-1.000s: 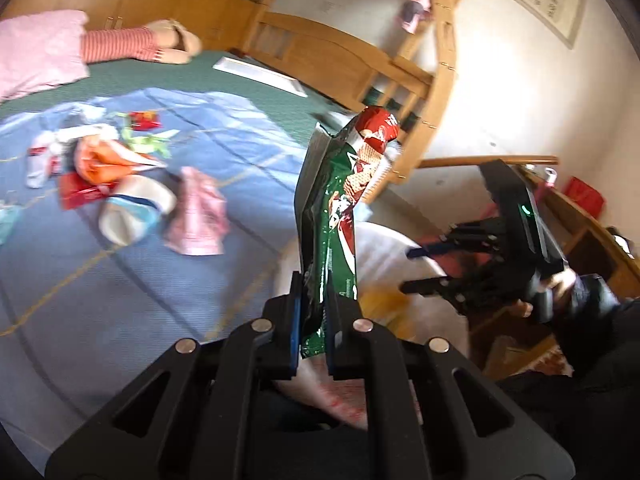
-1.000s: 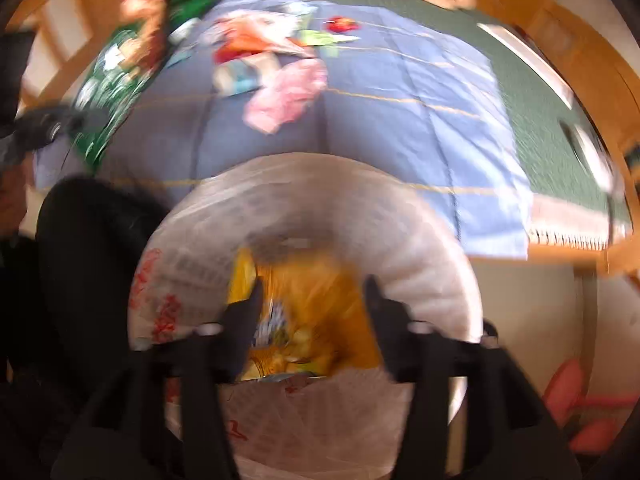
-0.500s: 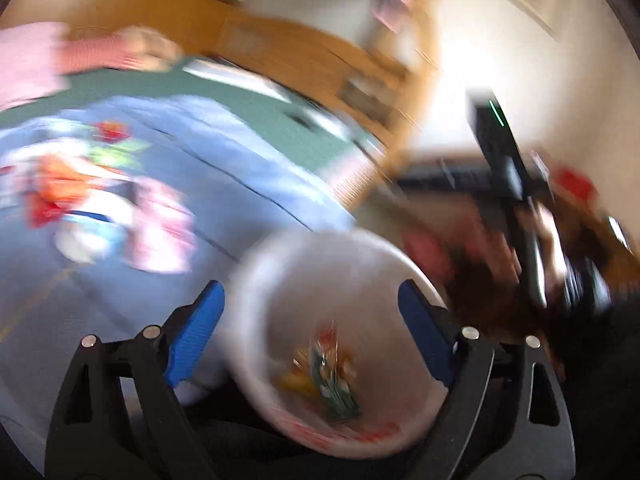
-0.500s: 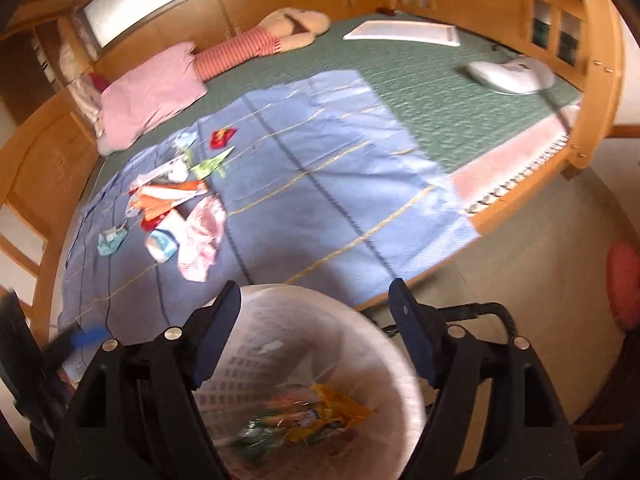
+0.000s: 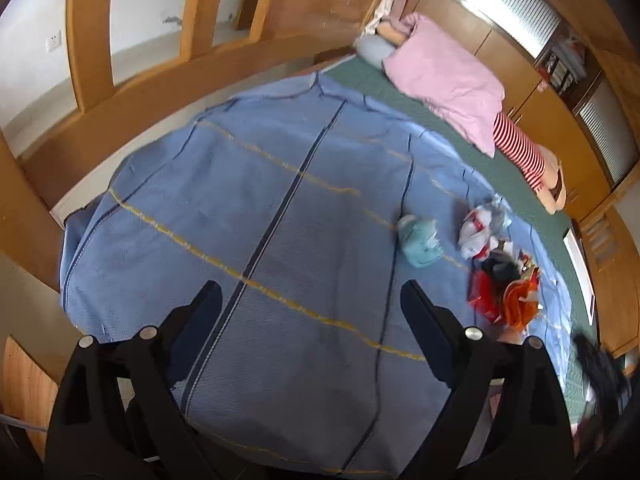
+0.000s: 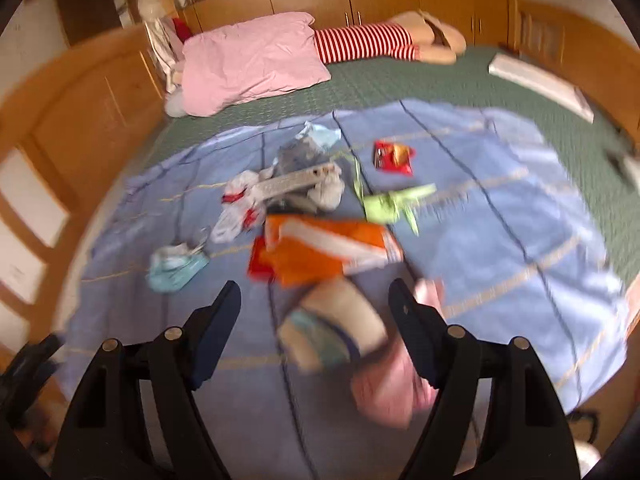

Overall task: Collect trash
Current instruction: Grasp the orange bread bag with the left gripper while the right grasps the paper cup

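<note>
Gaping right gripper (image 6: 314, 308) over blurred, perhaps paper, cup (image 6: 336, 326)

We see bright daylight from the windows (image 5: 500, 4), strong fisheye bending at dark corners, left view sharp, right view motion-blurred toward the edges.

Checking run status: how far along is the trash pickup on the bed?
Done: nothing provable; no bin in view now. In hand: nothing; left gripper and right gripper jaws open, empty. Left: orange wrapper, red packet, green wrapper, teal wad on the blue sheet.
</note>
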`<action>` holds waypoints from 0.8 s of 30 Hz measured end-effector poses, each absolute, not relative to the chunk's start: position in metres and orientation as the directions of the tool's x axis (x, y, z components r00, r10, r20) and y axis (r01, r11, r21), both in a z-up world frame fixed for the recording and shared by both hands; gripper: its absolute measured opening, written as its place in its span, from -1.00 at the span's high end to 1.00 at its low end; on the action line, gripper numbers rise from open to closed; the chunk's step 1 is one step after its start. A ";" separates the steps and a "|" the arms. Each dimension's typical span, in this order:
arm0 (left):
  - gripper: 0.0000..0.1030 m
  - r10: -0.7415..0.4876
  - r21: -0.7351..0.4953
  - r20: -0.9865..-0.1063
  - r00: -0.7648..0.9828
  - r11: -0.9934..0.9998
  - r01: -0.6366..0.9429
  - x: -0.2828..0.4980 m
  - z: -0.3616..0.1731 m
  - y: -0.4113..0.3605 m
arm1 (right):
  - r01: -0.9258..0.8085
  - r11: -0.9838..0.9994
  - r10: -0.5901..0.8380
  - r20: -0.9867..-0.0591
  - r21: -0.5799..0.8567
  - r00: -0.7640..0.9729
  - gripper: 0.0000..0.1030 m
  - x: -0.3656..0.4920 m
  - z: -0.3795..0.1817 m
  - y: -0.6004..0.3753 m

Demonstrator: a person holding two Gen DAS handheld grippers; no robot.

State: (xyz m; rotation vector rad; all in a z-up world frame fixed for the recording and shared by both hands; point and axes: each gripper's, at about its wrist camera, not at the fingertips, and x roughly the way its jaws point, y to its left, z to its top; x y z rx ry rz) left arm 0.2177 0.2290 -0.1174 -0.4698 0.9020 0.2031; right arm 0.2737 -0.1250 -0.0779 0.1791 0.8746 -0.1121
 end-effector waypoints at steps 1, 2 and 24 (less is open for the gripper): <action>-0.76 -0.032 -0.302 -0.800 0.599 0.885 -0.355 0.221 -0.120 0.227 | 0.172 0.984 -0.079 -0.773 0.040 0.630 -0.45 0.295 -0.085 -0.113; -0.77 -0.038 -0.298 -0.807 0.590 0.888 -0.350 0.218 -0.122 0.227 | 0.168 0.986 -0.101 -0.778 0.006 0.620 -0.45 0.308 -0.090 -0.107; -0.77 -0.039 -0.362 -0.823 0.567 0.805 -0.469 0.215 -0.134 0.260 | -0.170 0.833 0.536 -0.692 0.526 0.484 0.26 0.300 -0.066 -0.052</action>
